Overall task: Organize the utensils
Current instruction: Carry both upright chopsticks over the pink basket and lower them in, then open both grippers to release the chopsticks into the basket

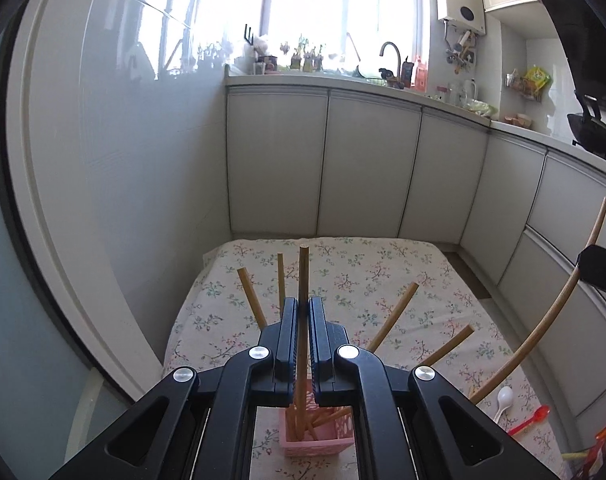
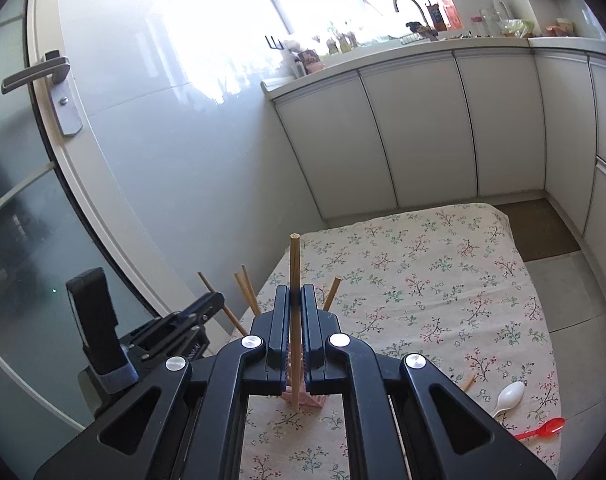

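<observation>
The left gripper [image 1: 303, 304] is seen nearly closed, its black jaws clamped on a round, light-brown wooden chopstick [image 1: 302, 280] held upright, whose lower end reaches into the pink perforated plastic basket [image 1: 317, 436] at 6 o'clock of the left wrist view. The right gripper [image 2: 295, 294] is likewise pinched narrow on a second wooden chopstick [image 2: 294, 264], standing upright with its lower tip above the cloth, just in front of the pink basket [image 2: 315, 400]. Several more wooden chopsticks [image 1: 393, 322] are fanned out from the basket, leaning toward 10, 12 and 2 o'clock. Everything is set on a table covered by a cream cloth printed with small floral sprigs [image 2: 443, 280]. A white plastic spoon [image 2: 509, 398] and a red translucent plastic spoon [image 2: 543, 429] are laid on the cloth at 4 o'clock of the right wrist view, near each other but apart. White glossy cabinet doors [image 1: 371, 164] are ranged beyond the table, under a counter with a curved metal tap [image 1: 391, 54] and a bright window. A grey lever door handle [image 2: 39, 74] is seen at 10 o'clock in the right wrist view.
</observation>
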Demonstrator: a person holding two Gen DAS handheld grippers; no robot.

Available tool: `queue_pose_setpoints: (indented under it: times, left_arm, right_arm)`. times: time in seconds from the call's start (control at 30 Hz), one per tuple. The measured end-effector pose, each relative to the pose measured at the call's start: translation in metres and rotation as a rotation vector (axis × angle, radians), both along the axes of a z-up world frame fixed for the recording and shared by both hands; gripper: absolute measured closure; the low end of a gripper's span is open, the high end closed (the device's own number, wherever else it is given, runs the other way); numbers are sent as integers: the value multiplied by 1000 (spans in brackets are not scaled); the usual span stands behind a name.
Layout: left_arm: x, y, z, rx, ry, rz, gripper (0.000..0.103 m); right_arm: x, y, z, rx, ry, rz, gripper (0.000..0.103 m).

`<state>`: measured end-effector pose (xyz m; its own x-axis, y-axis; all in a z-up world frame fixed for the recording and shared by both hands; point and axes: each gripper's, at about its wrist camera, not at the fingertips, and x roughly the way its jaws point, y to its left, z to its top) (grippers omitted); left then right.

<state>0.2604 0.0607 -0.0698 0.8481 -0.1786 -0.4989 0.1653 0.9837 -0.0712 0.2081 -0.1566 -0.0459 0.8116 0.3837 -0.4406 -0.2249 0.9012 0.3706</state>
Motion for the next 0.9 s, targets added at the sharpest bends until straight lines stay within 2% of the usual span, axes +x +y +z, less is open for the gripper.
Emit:
queue_pose_setpoints:
  times: [0.1, 0.27, 0.47, 0.67, 0.9]
  left_arm:
    - [-3, 3, -2, -24, 1, -9, 93]
    - [-11, 7, 5, -33, 1, -3, 69]
    - [-20, 18, 5, -20, 48, 49, 54]
    - [-20, 31, -8, -34, 125, 70, 52]
    - [-16, 37, -20, -37, 176, 67, 50]
  right_arm:
    - [2, 5, 2, -1, -14, -3, 98]
    - [7, 10, 2, 6, -19, -6, 98]
    - [15, 24, 4, -37, -57, -22, 98]
    - [25, 45, -3, -104, -83, -17, 98]
    - [39, 68, -24, -204, -54, 1, 98]
